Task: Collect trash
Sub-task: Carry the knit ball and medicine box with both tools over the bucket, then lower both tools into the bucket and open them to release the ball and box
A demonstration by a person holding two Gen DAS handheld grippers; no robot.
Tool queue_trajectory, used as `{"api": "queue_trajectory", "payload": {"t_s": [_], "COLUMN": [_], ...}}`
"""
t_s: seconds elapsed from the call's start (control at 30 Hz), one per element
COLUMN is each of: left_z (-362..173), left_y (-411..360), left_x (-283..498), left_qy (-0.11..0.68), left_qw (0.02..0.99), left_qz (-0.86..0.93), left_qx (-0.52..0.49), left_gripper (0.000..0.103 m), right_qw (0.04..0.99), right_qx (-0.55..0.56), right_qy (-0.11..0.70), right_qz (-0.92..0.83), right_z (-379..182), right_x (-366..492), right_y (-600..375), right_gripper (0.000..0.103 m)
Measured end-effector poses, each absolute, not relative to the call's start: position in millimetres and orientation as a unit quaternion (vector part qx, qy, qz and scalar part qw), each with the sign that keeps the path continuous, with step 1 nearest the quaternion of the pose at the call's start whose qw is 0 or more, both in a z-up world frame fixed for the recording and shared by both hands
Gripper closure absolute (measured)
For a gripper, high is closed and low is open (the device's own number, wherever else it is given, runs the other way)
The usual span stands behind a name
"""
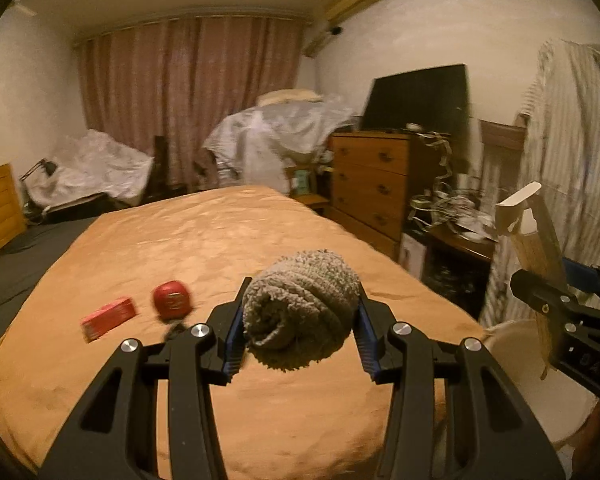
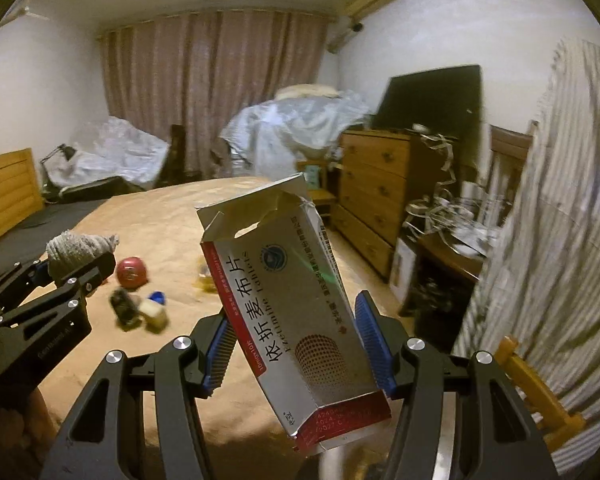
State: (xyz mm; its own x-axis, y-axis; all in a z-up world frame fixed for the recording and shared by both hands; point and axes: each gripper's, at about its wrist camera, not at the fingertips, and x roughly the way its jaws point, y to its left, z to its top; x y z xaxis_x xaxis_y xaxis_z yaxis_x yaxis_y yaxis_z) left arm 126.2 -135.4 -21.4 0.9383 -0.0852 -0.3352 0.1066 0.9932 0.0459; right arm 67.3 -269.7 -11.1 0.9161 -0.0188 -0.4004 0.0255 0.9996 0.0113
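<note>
- My left gripper (image 1: 300,320) is clamped on a rolled-up grey fuzzy sock (image 1: 302,312); its blue-padded fingers press the bundle from both sides, and the roll bulges out past the fingertips, lifted above the bed.
- My right gripper (image 2: 296,344) is closed on a silver-and-red cardboard medicine box (image 2: 292,308), held tilted with its torn-open flap end pointing away from the claw (the printed face is turned toward the camera).
- In the left wrist view the right gripper (image 1: 556,308) shows at the right edge, with the box (image 1: 532,236) sticking up out of it; in the right wrist view the left gripper (image 2: 74,270) sits to the left, sock (image 2: 76,250) between its fingers.
- Beneath and ahead of both claws spreads the orange bedspread (image 1: 180,248).
- Ahead-left of the left claw lie a round red tin-like object (image 1: 171,300) and, further left, a flat red box (image 1: 108,318), apart from each other.
- Ahead-left of the right claw I see a small dark item (image 2: 124,308), a pale blocky one (image 2: 153,314) and a blue cap (image 2: 157,298) close together; they are blurred, so I can't say exactly what they are.
- Right of the left claw, below the right gripper, is a white round bin (image 1: 540,380).
</note>
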Motion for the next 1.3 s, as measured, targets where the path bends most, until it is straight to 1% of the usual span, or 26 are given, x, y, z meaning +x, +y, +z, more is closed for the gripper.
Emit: {"api": "queue_trajectory", "payload": {"t_s": [0.33,0.43,0.67,0.97,1.1,1.3], "left_z": [-30,-36,-58,-91,-104,-117], "left_y": [-213,-235,-281,-331,-349,-355], "left_x": [139,142,154,171,173,175], "left_qy": [0.197,0.213,0.271,0.346,0.37,0.386], "left_qw": [0.969,0.961,0.93,0.878,0.855,0.843], "left_qz": [-0.139,-0.168,-0.235,-0.312,-0.335,-0.343], "left_qx": [0.051,0.058,0.077,0.112,0.138,0.152], "left_gripper": [0.059,0.059,0.059,0.059,0.059,0.059], "right_qw": [0.966,0.957,0.919,0.864,0.846,0.833], "right_qx": [0.029,0.05,0.098,0.122,0.128,0.152], "right_qy": [0.242,0.272,0.372,0.484,0.514,0.529], "right_qz": [-0.082,-0.092,-0.092,-0.069,-0.064,-0.058], "right_z": [-16,-26,-65,-104,-112,-122], "right_x": [52,53,69,103,116,124], "right_y": [-388,-423,-493,-537,-545,-558], "right_gripper": [0.044,0.044,0.044,0.044,0.044,0.044]}}
